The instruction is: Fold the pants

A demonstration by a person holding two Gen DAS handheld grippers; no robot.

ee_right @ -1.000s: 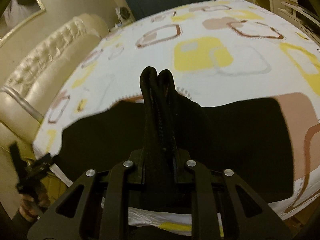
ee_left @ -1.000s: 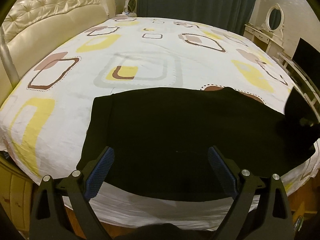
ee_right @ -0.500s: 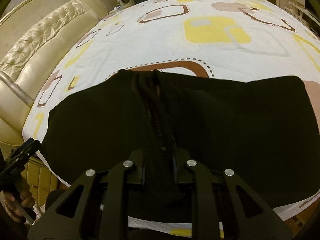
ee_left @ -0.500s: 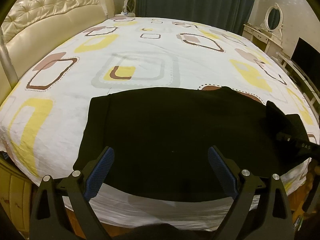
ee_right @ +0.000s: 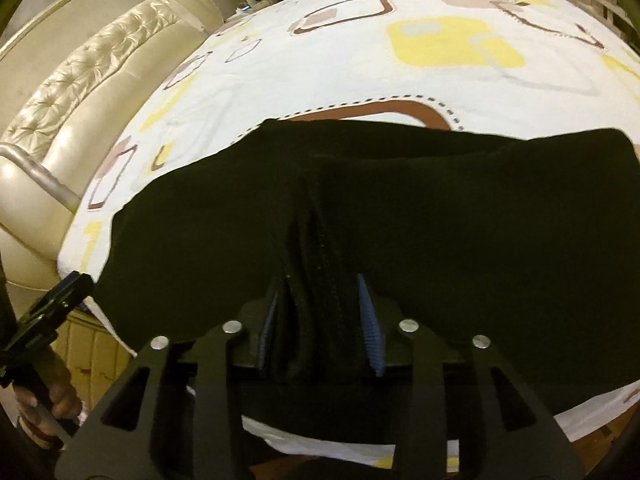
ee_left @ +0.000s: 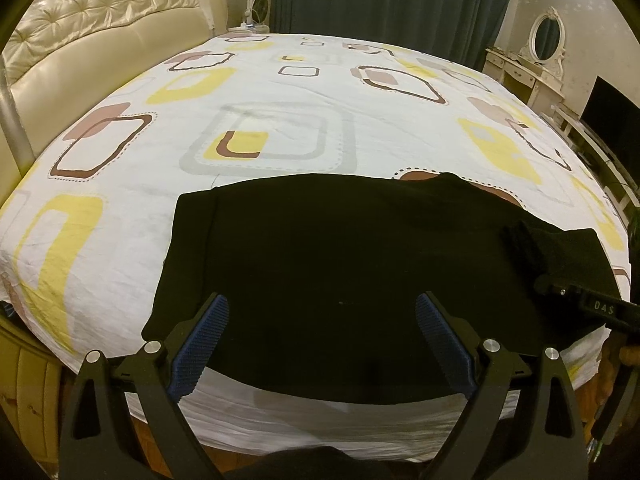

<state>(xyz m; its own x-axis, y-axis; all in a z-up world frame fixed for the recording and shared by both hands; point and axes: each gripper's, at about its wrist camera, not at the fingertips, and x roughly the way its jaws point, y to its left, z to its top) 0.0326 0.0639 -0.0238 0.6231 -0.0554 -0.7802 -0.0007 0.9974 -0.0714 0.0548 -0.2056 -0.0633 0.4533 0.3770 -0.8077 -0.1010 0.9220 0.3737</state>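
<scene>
Blk tool (ee_left: 322,330), blue ribbed pads (ee_left: 202,346)

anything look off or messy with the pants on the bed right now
Mostly tidy: the black pants lie flat on the patterned bedsheet. One bunched ridge of fabric stands up between the fingers of the right tool. The left tool hovers open, holding nothing.
</scene>
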